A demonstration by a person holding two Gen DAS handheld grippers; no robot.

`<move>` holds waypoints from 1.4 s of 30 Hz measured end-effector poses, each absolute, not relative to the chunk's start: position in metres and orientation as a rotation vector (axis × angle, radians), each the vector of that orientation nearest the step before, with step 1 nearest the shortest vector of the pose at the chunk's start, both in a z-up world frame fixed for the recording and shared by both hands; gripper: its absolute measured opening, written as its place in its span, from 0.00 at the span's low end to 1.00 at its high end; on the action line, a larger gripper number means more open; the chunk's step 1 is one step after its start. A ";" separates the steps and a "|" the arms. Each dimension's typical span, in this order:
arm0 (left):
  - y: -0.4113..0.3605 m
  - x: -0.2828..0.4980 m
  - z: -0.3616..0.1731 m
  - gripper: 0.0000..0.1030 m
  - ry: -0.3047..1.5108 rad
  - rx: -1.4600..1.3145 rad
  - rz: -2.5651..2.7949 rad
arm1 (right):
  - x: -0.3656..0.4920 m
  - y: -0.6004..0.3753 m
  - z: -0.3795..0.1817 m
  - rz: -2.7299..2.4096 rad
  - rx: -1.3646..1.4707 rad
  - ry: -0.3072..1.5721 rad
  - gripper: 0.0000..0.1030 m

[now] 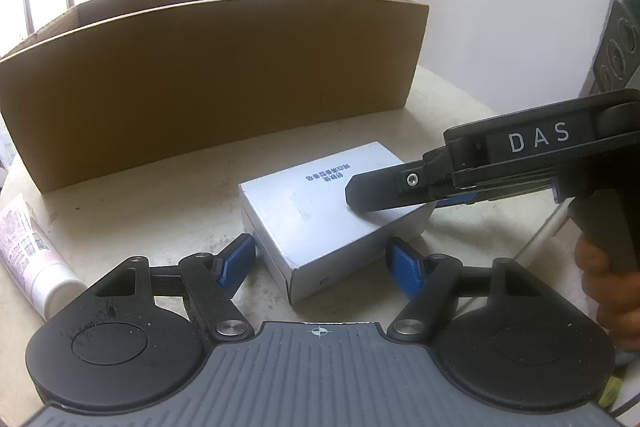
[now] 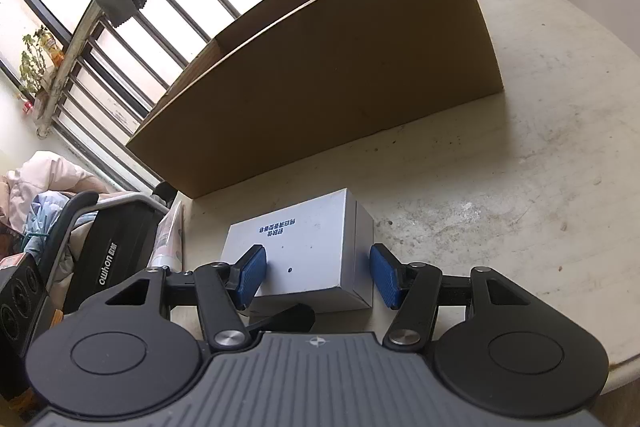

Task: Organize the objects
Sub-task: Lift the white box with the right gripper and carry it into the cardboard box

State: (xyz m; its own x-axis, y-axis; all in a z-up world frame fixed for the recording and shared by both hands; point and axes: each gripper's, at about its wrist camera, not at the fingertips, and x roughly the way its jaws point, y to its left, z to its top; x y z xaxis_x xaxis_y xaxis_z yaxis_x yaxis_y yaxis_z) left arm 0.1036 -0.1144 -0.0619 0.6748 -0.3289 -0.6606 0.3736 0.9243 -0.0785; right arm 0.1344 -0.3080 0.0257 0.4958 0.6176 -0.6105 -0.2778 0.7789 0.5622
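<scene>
A white box [image 1: 316, 203] with blue print lies on the pale table [image 1: 140, 211], in front of a tall open cardboard box [image 1: 216, 75]. My left gripper [image 1: 321, 241] straddles its near end, and both blue pads press against its sides. My right gripper [image 1: 360, 195] comes in from the right. In the right wrist view, the right gripper [image 2: 316, 249] has one pad over the top of the white box [image 2: 308, 239] and the other beside its right side, jaws apart. One of the left gripper's fingers [image 2: 280, 319] shows below the box. The cardboard box [image 2: 320, 75] stands behind.
A white and pink tube [image 1: 24, 255] lies at the table's left edge. A person's hand [image 1: 608, 291] holds the right gripper's handle. Off the table's left side are a black case [image 2: 116, 255] and a pile of clothes [image 2: 40, 187]. The table's curved edge [image 2: 624, 367] runs to the right.
</scene>
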 end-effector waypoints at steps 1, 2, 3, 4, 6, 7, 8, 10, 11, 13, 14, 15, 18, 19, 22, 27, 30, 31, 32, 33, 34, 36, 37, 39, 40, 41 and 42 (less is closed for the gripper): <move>-0.114 0.103 -0.061 0.70 0.729 0.064 -0.395 | 0.134 -0.308 0.026 0.562 0.422 0.899 0.59; -0.114 0.103 -0.061 0.70 0.727 0.064 -0.394 | 0.134 -0.308 0.027 0.562 0.422 0.898 0.59; -0.114 0.103 -0.060 0.70 0.725 0.064 -0.394 | 0.134 -0.308 0.027 0.561 0.423 0.897 0.59; -0.113 0.103 -0.059 0.70 0.722 0.063 -0.394 | 0.134 -0.308 0.028 0.561 0.421 0.895 0.59; -0.113 0.103 -0.058 0.70 0.719 0.062 -0.394 | 0.134 -0.308 0.029 0.560 0.419 0.891 0.59; -0.113 0.103 -0.057 0.70 0.717 0.062 -0.393 | 0.134 -0.308 0.030 0.561 0.418 0.889 0.59; -0.113 0.102 -0.056 0.70 0.714 0.063 -0.393 | 0.134 -0.307 0.031 0.561 0.418 0.887 0.59; -0.112 0.101 -0.055 0.70 0.710 0.061 -0.393 | 0.134 -0.307 0.031 0.561 0.418 0.887 0.59; -0.112 0.101 -0.054 0.70 0.709 0.060 -0.393 | 0.134 -0.307 0.031 0.561 0.417 0.886 0.59; -0.111 0.101 -0.053 0.70 0.705 0.058 -0.392 | 0.134 -0.306 0.033 0.562 0.416 0.883 0.59; -0.110 0.100 -0.052 0.70 0.702 0.057 -0.391 | 0.134 -0.306 0.034 0.563 0.415 0.881 0.59; -0.110 0.100 -0.052 0.70 0.701 0.057 -0.391 | 0.134 -0.306 0.035 0.563 0.414 0.879 0.59; -0.110 0.099 -0.050 0.70 0.696 0.055 -0.389 | 0.133 -0.305 0.037 0.564 0.411 0.875 0.59; -0.109 0.099 -0.049 0.70 0.695 0.055 -0.389 | 0.133 -0.305 0.038 0.564 0.411 0.873 0.59; -0.109 0.098 -0.047 0.70 0.687 0.054 -0.387 | 0.132 -0.304 0.040 0.567 0.410 0.867 0.59; -0.107 0.094 -0.041 0.70 0.670 0.049 -0.383 | 0.129 -0.303 0.045 0.572 0.406 0.852 0.59; -0.104 0.091 -0.037 0.70 0.654 0.045 -0.380 | 0.127 -0.302 0.050 0.574 0.400 0.839 0.59; -0.103 0.090 -0.035 0.70 0.648 0.044 -0.379 | 0.127 -0.301 0.052 0.575 0.398 0.833 0.59; -0.103 0.089 -0.033 0.70 0.642 0.043 -0.377 | 0.126 -0.300 0.054 0.577 0.396 0.827 0.59; -0.101 0.087 -0.031 0.70 0.636 0.043 -0.376 | 0.125 -0.299 0.056 0.579 0.394 0.822 0.59; -0.100 0.086 -0.029 0.70 0.629 0.043 -0.373 | 0.125 -0.298 0.058 0.581 0.393 0.816 0.59; -0.097 0.083 -0.025 0.70 0.615 0.043 -0.369 | 0.124 -0.296 0.063 0.586 0.390 0.803 0.59; -0.095 0.082 -0.023 0.70 0.610 0.041 -0.367 | 0.123 -0.295 0.065 0.589 0.389 0.797 0.59; -0.094 0.082 -0.019 0.70 0.598 0.041 -0.360 | 0.123 -0.292 0.069 0.595 0.385 0.786 0.59; -0.093 0.081 -0.017 0.70 0.592 0.041 -0.357 | 0.123 -0.291 0.071 0.598 0.384 0.780 0.59; -0.092 0.081 -0.015 0.70 0.586 0.042 -0.354 | 0.124 -0.290 0.073 0.601 0.383 0.774 0.59; -0.091 0.081 -0.013 0.70 0.580 0.042 -0.351 | 0.124 -0.288 0.075 0.604 0.382 0.769 0.59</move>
